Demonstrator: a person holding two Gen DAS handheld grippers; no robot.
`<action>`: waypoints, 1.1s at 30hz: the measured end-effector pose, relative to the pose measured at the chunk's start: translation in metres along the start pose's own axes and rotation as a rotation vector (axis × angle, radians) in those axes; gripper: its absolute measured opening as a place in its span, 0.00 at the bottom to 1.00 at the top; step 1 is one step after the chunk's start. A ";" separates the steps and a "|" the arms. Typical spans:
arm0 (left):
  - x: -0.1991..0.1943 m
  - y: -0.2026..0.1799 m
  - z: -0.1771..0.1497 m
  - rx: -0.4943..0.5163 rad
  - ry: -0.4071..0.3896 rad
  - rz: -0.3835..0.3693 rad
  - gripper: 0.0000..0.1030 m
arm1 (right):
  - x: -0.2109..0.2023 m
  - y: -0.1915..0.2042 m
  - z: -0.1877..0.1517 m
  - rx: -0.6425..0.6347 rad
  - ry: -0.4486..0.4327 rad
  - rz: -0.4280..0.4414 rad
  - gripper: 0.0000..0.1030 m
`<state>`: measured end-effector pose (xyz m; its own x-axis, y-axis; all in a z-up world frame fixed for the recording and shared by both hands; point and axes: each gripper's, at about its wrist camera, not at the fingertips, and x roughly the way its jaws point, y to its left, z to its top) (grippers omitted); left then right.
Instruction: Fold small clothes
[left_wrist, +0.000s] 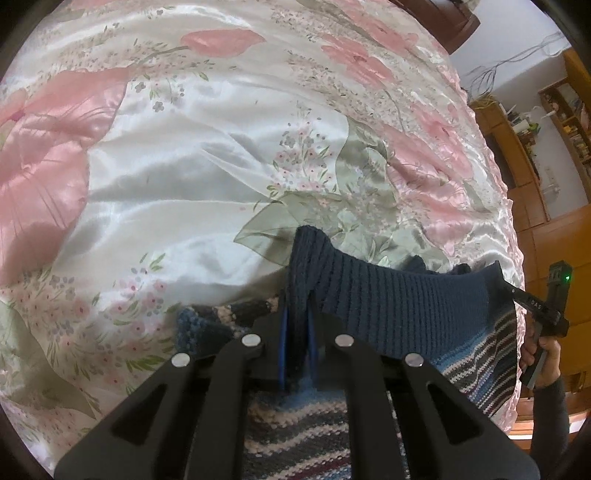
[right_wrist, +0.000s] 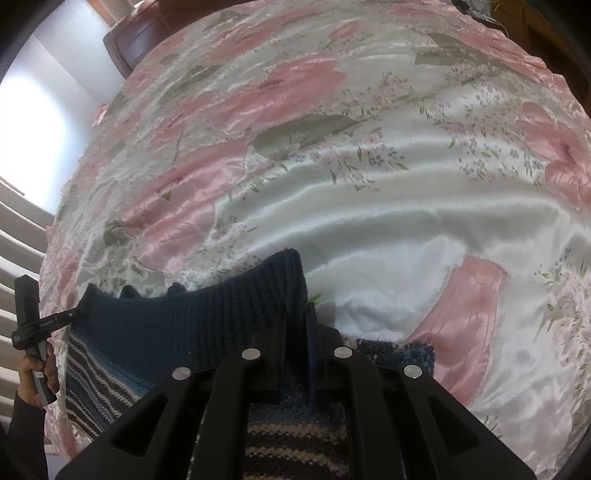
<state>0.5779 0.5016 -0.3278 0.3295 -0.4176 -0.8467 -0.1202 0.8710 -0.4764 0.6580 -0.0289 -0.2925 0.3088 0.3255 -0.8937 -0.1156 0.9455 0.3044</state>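
Sweater (left_wrist: 399, 314) hem stretched between grippers.

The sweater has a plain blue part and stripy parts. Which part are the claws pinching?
The plain navy ribbed band. Both claws, left and right, pinch it; the stripes hang below.

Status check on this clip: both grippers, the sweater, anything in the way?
Left gripper shut on sweater hem. Right gripper shut on the other corner. Hem lifted over bedspread. Nothing in the way.

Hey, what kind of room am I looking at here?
Most likely a bedroom in a home: a shiny pink floral satin bedspread fills both views, a dark blue striped knitted garment lies on it, and wooden shelving crowded with small items stands beside the bed.
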 end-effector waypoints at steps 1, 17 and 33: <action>0.000 0.000 0.001 -0.002 -0.001 0.002 0.07 | 0.002 -0.001 0.000 0.002 0.002 -0.006 0.08; -0.003 0.001 0.004 -0.017 -0.042 0.008 0.07 | 0.010 -0.002 0.002 0.022 -0.022 -0.051 0.08; -0.082 -0.023 -0.026 0.041 -0.158 -0.083 0.53 | -0.070 0.004 -0.041 -0.002 -0.154 0.076 0.31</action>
<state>0.5296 0.5088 -0.2535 0.4801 -0.4455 -0.7557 -0.0494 0.8463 -0.5304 0.5976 -0.0485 -0.2420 0.4406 0.3934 -0.8069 -0.1457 0.9183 0.3682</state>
